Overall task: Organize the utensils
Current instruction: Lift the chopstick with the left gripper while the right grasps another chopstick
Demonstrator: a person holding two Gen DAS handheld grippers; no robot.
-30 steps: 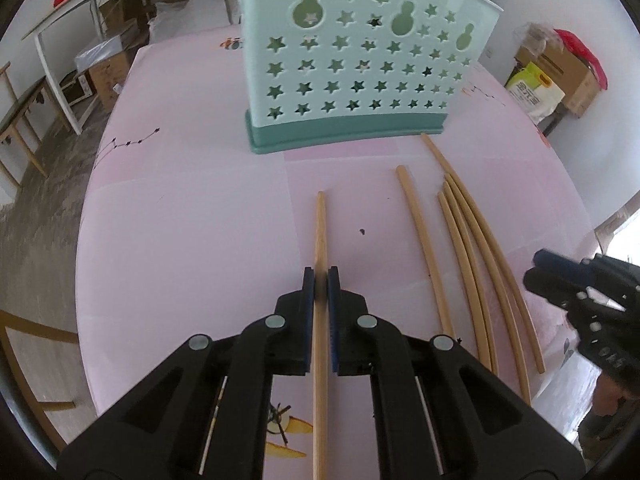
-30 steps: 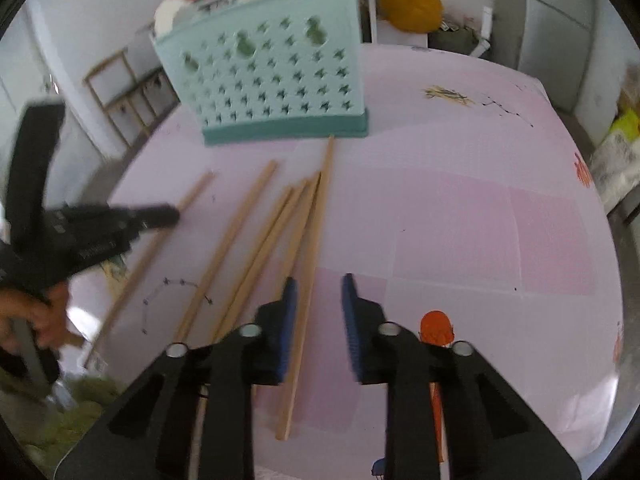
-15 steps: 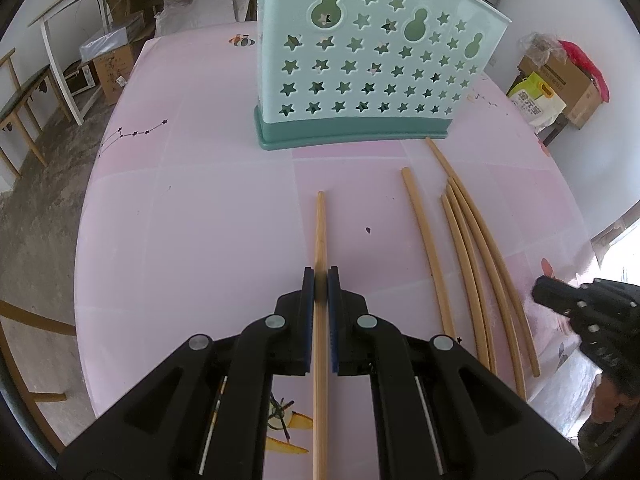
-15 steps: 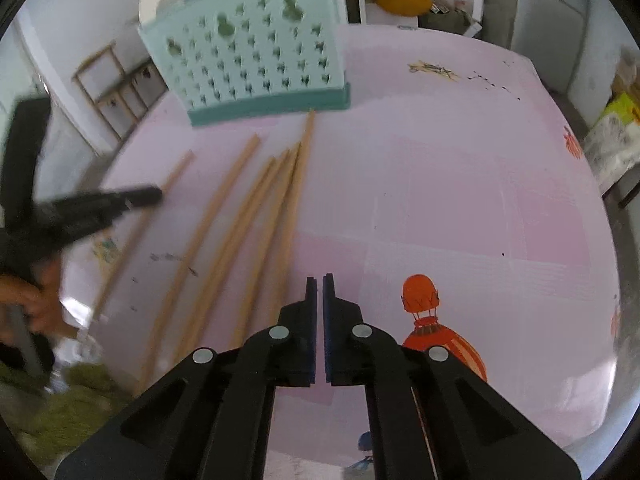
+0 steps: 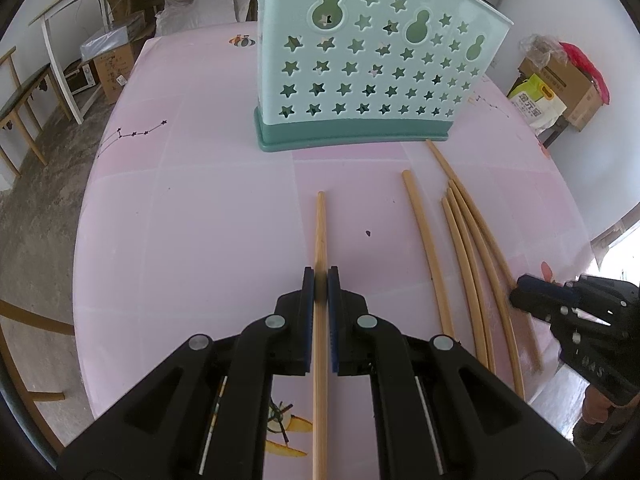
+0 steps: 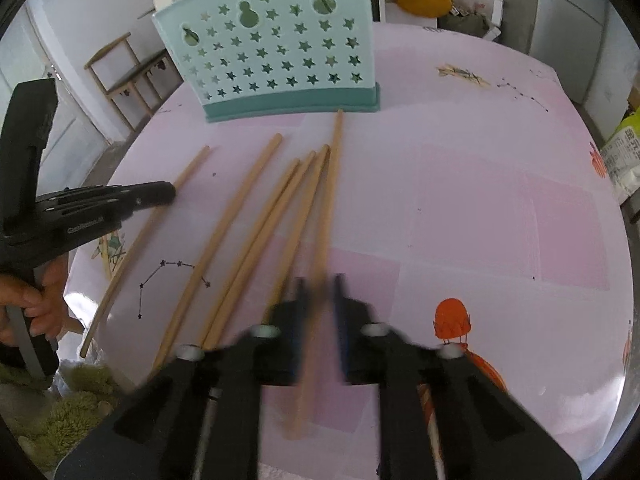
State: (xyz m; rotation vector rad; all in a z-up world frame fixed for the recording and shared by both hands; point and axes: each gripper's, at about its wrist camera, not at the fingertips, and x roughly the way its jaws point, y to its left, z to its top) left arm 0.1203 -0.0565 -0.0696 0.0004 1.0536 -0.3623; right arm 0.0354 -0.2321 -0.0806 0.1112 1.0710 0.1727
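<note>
Evidently little of the sorting was done: no chopstick could be seen inside the pale green star-punched holder [image 5: 360, 60], though its interior was mostly hidden, and all six that could be seen were down on the pink table [image 5: 180, 220] in front of it.

The left gripper [image 5: 321, 280] was pressed tight on a lone chopstick [image 5: 320, 232], which pointed straight at the holder's base but stopped well short of it.

The right gripper [image 6: 320, 292] was blurred. Its jaws had just been opening a little, and a long chopstick [image 6: 334, 184] ran between them, its far tip just at the holder's dark green base. They stood nearly together and appeared to pinch it, though the blur left actual contact uncertain.

Four loose chopsticks [image 6: 244, 208] lay between those two, fanned toward the holder and untouched.

By my reading, two pickups were under way. Every stick had yet to be lifted, turned upright and dropped in.

As for writing, white lettering [image 6: 86, 227] on the side of the left gripper read roughly "GenRobot", with the end unclear. A yellow-green bag [image 5: 536, 100] on the floor beyond the holder's right end carried large characters. Print on the cardboard boxes was too small to read.
</note>
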